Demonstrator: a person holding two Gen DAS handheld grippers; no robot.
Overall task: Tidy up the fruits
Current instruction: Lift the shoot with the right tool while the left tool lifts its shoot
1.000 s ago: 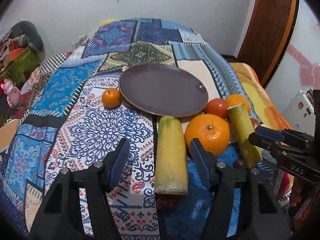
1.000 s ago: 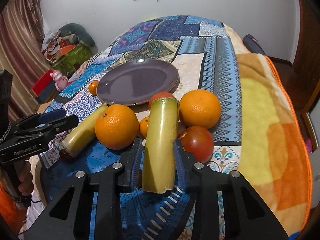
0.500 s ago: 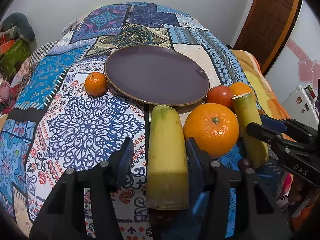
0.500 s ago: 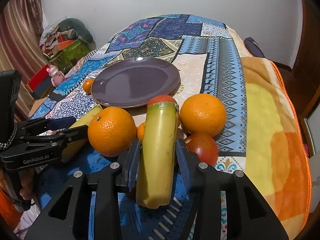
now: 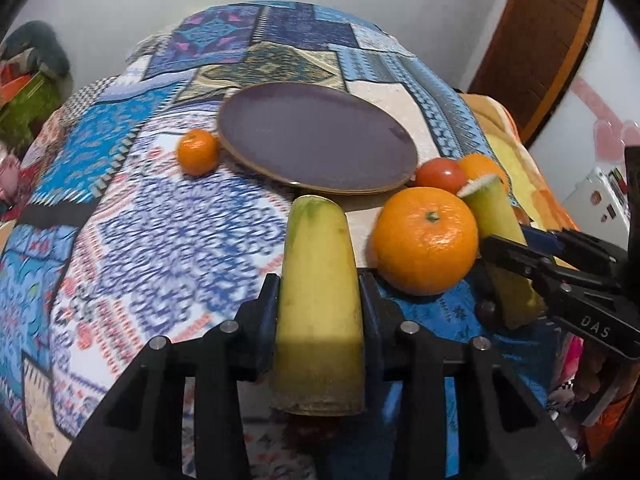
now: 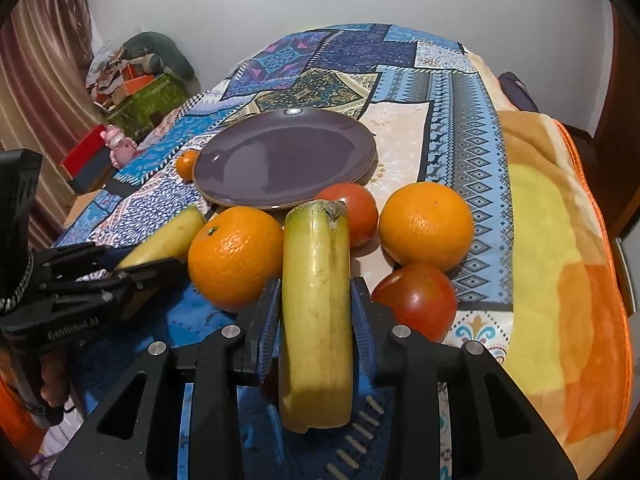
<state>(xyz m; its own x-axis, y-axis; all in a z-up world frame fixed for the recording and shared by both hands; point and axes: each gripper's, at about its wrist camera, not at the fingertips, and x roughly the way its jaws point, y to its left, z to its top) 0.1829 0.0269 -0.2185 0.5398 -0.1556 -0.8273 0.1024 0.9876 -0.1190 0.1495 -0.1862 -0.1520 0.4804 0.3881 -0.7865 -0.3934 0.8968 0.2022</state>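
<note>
My left gripper (image 5: 319, 304) is shut on a yellow-green banana piece (image 5: 318, 300), lifted a little off the cloth. My right gripper (image 6: 314, 312) is shut on a second banana piece (image 6: 316, 304), also seen in the left wrist view (image 5: 496, 236). A purple plate (image 5: 316, 136) lies ahead, empty; it also shows in the right wrist view (image 6: 284, 160). A large orange (image 5: 426, 240) sits between the two grippers. A second orange (image 6: 426, 226), two tomatoes (image 6: 414, 300) (image 6: 352, 216) and a small tangerine (image 5: 198, 152) lie around the plate.
The fruit lies on a patterned blue patchwork cloth (image 5: 160, 240) over a bed. An orange-yellow blanket (image 6: 560, 280) covers the right side. Clutter and a pink toy (image 6: 118, 144) sit at the far left. A wooden door (image 5: 532, 40) stands at the right.
My left gripper has closed from open onto the banana piece and lifted it. My right gripper stays shut on its banana piece and has risen slightly.
</note>
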